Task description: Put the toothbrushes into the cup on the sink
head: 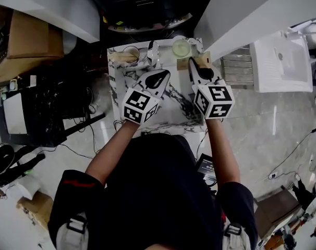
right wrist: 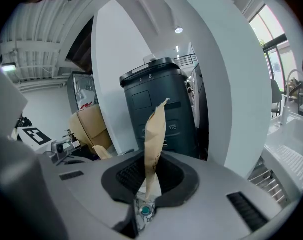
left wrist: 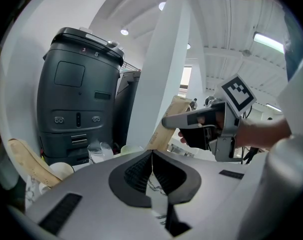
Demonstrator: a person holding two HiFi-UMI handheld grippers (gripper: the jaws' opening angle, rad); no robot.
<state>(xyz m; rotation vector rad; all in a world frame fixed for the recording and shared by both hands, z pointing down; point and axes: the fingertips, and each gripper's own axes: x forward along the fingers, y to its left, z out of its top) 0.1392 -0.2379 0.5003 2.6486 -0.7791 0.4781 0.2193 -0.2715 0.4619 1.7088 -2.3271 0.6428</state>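
**Item 1: left gripper (left wrist: 151,156).** Your left claw is pressed together with nothing in it. It hangs over the middle of the marble top (head: 173,113), probably parked there to leave the other hand room to work.

**Item 2: right gripper (right wrist: 152,165).** Your right claw is clamped on a paper-wrapped toothbrush (right wrist: 155,129). The pads pinch the sleeve near one end, so most of its length sticks out past the jaw tips with a slight lean. Held this way, the free end can go into a cup mouth first. The sleeve looks soft, so it may buckle if you press it against a rim.

**Item 3: white cup (left wrist: 61,170).** It stands at the far left of the marble top, near the back edge. A second wrapped toothbrush (left wrist: 27,159) leans beside it, tilted out to the left. I cannot tell whether its lower end sits inside the cup or only rests against it. If it is inside, this is likely the cup to fill.

**Item 4: glass cup (head: 181,48).** It stands at the back right of the top, just ahead of your right claw. The brush you carry is near this cup and well apart from the white one.

**Item 5: dark grey machine (right wrist: 154,109).** It stands behind the top and plays no part in the work.

**Status:** one brush is in hand and not yet in any cup.
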